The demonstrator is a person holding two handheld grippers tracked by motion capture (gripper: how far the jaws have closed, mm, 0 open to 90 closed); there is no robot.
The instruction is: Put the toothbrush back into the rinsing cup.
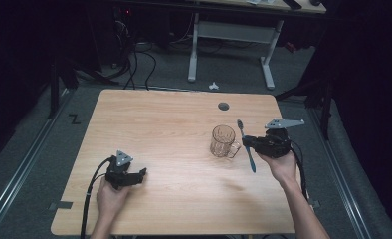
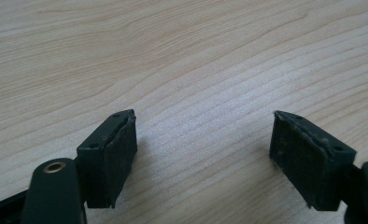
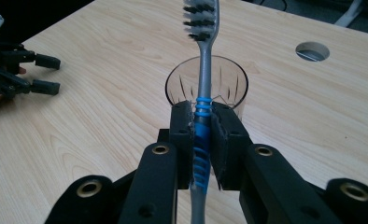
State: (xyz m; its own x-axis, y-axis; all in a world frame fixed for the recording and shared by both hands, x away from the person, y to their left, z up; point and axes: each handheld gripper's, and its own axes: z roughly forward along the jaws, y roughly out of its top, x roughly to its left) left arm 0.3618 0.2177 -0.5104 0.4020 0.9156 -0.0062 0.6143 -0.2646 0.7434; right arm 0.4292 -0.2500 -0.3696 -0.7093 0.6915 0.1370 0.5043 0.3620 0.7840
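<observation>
Your left gripper (image 1: pixel 143 174) sits low over the tabletop (image 1: pixel 174 119) near its near left corner, jaws wide apart with bare wood grain between them; its pads (image 2: pixel 119 154) are black, rubbery and frayed at the edges. Wide open room runs from it toward the far left corner and across the middle of the tabletop.

Your right gripper (image 1: pixel 245 143) is held near the right edge, about midway between the near and far edges. Its jaws are clamped on the toothbrush (image 1: pixel 247 149), pinching the blue ribbed grip section of the handle. In the right gripper view the toothbrush (image 3: pixel 201 107) stands upright between the pads, grey neck above the blue grip, dark bristles at the top. In the high view its head points toward the far edge and its blue tail toward the near edge.

Just beyond the jaws stands one cup (image 1: pixel 223 141), clear, cut-patterned, with a handle on its right side, upright, mouth open. The toothbrush is beside it, above the tabletop, not inside it.

Farther back, one round hole (image 1: pixel 223 106) sits close to the far edge.

Count: two grippers, one toothbrush, one cup, one hole.
</observation>
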